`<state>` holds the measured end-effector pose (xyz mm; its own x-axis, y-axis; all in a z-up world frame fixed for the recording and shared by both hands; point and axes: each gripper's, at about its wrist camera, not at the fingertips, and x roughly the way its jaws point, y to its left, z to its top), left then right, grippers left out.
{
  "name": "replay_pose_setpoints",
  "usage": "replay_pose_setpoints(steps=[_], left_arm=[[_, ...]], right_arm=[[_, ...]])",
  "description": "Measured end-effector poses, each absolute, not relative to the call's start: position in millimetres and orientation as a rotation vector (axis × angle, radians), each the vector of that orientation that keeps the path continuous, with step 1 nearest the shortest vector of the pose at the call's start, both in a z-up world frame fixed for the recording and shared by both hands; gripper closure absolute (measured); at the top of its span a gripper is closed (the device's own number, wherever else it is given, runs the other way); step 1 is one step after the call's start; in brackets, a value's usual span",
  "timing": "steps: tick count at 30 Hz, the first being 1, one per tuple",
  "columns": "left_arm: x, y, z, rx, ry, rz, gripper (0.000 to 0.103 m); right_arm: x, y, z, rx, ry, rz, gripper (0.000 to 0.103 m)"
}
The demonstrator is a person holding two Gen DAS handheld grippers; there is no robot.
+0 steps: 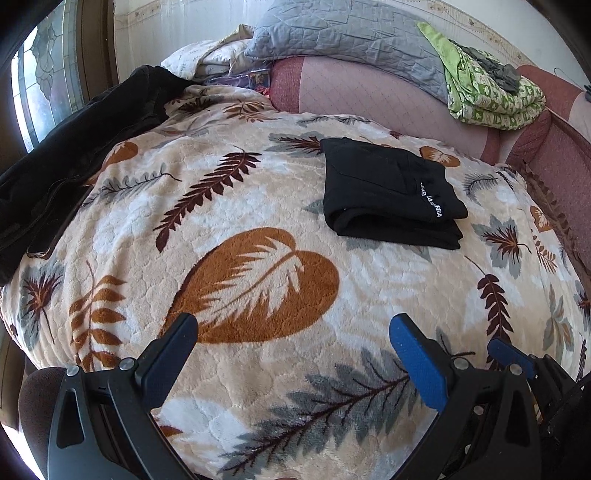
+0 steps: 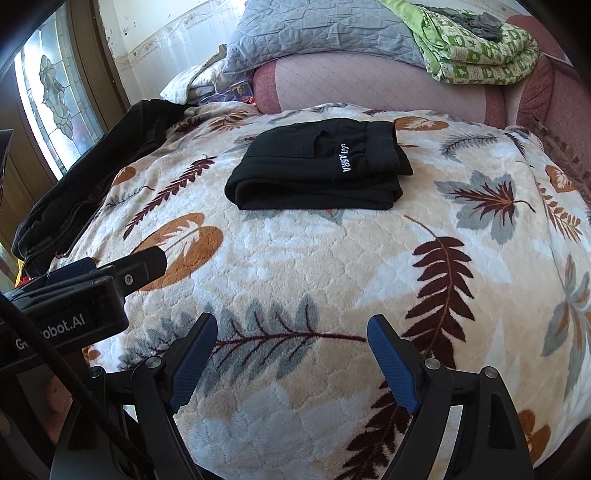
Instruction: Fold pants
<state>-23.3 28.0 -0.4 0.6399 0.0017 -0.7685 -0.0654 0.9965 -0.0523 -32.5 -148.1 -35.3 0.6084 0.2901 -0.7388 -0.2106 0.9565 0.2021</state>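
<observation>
The black pants (image 1: 388, 192) lie folded in a compact stack with white lettering on top, on the leaf-patterned blanket (image 1: 258, 206). They also show in the right wrist view (image 2: 317, 166). My left gripper (image 1: 293, 325) is open and empty, held above the blanket well short of the pants. My right gripper (image 2: 291, 328) is open and empty, also back from the pants. The left gripper's body shows in the right wrist view (image 2: 110, 277) at the left. A blue finger of the right gripper shows in the left wrist view (image 1: 506, 354) at the lower right.
A black jacket (image 1: 74, 147) lies along the blanket's left edge by a window. A pink sofa back (image 1: 369, 96) carries a grey quilted pillow (image 1: 343, 33) and a green patterned blanket (image 1: 487, 96).
</observation>
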Motion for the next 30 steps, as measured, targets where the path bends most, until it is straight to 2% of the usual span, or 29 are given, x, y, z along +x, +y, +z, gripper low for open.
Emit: replay_pose_setpoints(steps=[30], left_arm=[[-20,24,-19,-0.118,0.953,-0.006,0.000]], right_arm=[[-26,-143,-47,0.068,0.910,0.283,0.014]])
